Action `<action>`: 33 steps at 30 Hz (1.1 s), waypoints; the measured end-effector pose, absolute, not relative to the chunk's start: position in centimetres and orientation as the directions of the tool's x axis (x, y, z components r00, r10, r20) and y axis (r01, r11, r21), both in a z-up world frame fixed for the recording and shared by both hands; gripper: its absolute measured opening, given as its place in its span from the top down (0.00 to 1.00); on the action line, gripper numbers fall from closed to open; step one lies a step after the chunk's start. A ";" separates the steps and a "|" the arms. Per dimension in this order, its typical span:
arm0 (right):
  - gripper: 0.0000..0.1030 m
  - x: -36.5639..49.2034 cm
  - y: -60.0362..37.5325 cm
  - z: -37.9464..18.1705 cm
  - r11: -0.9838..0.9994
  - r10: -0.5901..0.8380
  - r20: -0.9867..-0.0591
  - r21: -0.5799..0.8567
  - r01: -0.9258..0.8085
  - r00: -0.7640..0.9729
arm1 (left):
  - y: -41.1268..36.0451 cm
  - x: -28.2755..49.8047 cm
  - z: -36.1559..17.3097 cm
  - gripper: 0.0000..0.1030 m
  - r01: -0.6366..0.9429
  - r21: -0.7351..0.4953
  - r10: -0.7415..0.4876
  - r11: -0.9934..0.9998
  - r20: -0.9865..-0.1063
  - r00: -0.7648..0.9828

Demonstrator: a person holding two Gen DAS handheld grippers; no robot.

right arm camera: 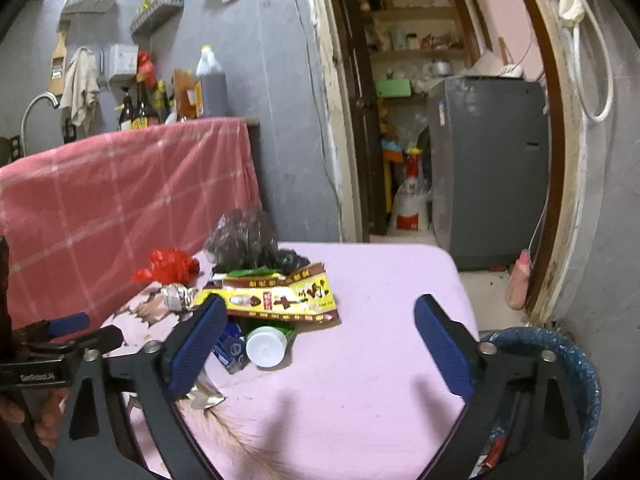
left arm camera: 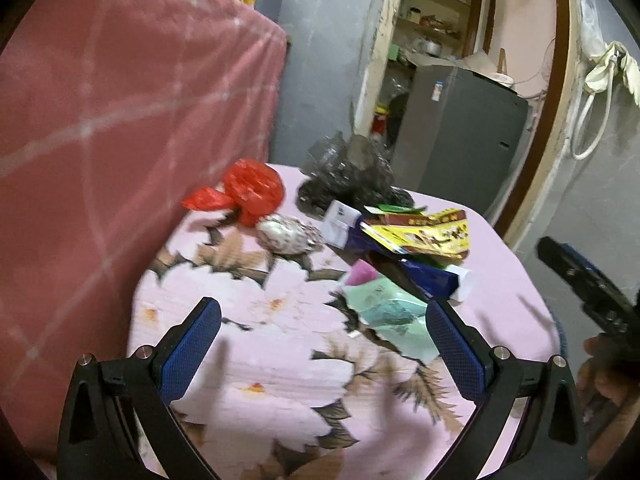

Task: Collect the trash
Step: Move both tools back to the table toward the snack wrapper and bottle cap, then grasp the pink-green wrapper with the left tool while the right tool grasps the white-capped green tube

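Trash lies on a table with a pink floral cloth [left arm camera: 280, 360]: a red plastic bag [left arm camera: 252, 188], a crumpled black bag [left arm camera: 348, 176], a crumpled foil ball [left arm camera: 288, 236], a yellow snack wrapper [left arm camera: 424, 236], a blue tube with a white cap [left arm camera: 440, 280] and a pale green packet [left arm camera: 392, 316]. My left gripper [left arm camera: 324, 340] is open and empty above the cloth, near the green packet. My right gripper [right arm camera: 320, 340] is open and empty above the table [right arm camera: 360, 400]; the yellow wrapper [right arm camera: 280, 296], white cap [right arm camera: 266, 346], red bag [right arm camera: 172, 266] and black bag [right arm camera: 248, 240] lie ahead to its left.
A counter draped in red checked cloth [right arm camera: 120, 200] stands left of the table. A blue-rimmed bin [right arm camera: 576, 368] sits at the table's right side. A doorway with a grey fridge [right arm camera: 488, 168] lies behind. The other gripper shows at the right edge of the left wrist view [left arm camera: 588, 288].
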State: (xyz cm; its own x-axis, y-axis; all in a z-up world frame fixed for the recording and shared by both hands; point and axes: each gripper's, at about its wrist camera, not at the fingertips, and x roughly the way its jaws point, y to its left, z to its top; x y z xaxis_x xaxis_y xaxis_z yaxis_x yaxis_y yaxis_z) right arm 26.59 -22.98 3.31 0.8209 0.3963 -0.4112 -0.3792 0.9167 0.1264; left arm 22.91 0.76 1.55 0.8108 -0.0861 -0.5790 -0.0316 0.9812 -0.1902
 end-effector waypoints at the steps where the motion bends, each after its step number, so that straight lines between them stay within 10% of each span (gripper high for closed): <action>1: 0.18 26.9 -22.9 3.2 0.916 0.397 -0.423 0.126 -0.381 0.815 | 0.6 23.1 1.6 0.04 -0.025 -0.199 -0.097 0.980 -0.582 0.807; 13: 0.46 29.6 -21.8 1.6 0.884 0.443 -0.532 0.124 -0.451 0.722 | -0.9 26.3 0.7 0.39 0.018 -0.342 -0.252 0.939 -0.654 0.713; 33: 0.52 30.4 -18.1 -0.4 0.829 0.490 -0.623 0.117 -0.547 0.610 | 0.0 28.5 1.3 0.75 0.024 -0.342 -0.283 0.939 -0.732 0.620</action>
State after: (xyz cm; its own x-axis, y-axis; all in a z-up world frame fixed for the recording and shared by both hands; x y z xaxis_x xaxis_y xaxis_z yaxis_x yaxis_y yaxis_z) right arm 30.43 -18.07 -0.44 0.6098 0.4897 -0.6231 -0.5466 0.8292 0.1168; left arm 28.55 0.03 1.29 0.6196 -0.2826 -0.7323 0.0239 0.9393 -0.3423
